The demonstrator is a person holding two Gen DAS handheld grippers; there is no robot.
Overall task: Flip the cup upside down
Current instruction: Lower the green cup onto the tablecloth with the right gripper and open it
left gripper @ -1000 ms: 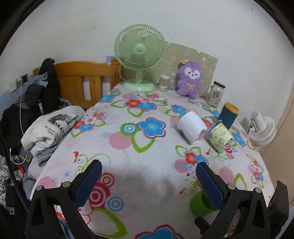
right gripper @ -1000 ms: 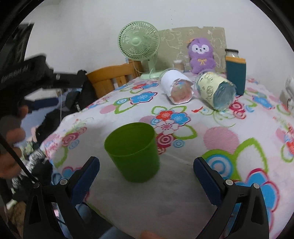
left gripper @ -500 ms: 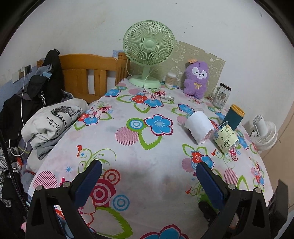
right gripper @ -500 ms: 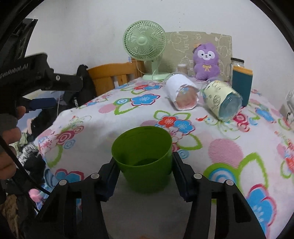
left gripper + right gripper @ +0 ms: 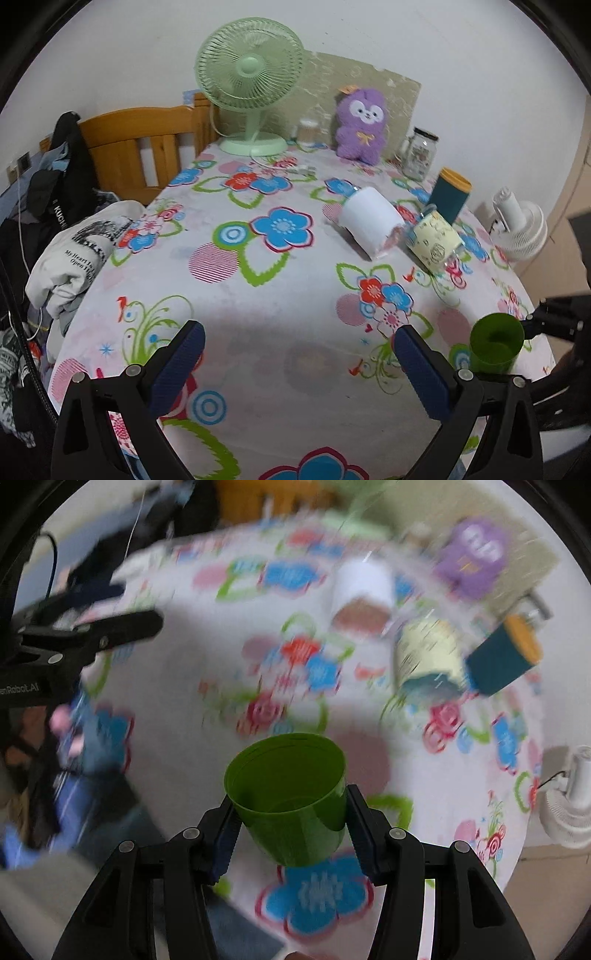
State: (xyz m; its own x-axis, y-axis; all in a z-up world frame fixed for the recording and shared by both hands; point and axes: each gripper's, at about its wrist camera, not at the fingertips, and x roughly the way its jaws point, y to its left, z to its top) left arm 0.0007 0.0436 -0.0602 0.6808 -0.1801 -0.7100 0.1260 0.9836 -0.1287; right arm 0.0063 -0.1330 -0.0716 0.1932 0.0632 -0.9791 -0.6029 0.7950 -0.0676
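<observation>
We have the green cup (image 5: 288,797) clamped between the pads of the right hand-held gripper (image 5: 290,823), both fingers pressed against its sides just below the rim. The cup sits mouth-up, tilted slightly, and appears lifted clear of the counter (image 5: 280,354); heavy blur in the right wrist view suggests motion. We judge the grasp and lift complete. The rotation to bring the mouth downward and the set-down remain.

The left hand-held gripper (image 5: 295,363) hangs wide open and holds nothing, with only cloth-covered counter between its fingers. The cup lies to its right, just beyond its right finger.

Count of items ahead of the grippers:
- One green cup.
- Two cylindrical containers lying on their sides, touching or nearly so: one white (image 5: 369,225), one pale yellow (image 5: 436,242).
- One teal canister (image 5: 452,197) with an orange lid, upright.
- One glass jar (image 5: 421,153).
- One purple plush toy (image 5: 364,127).
- One green desk fan (image 5: 251,81).
- One white fan (image 5: 519,230) off the counter's right edge.
</observation>
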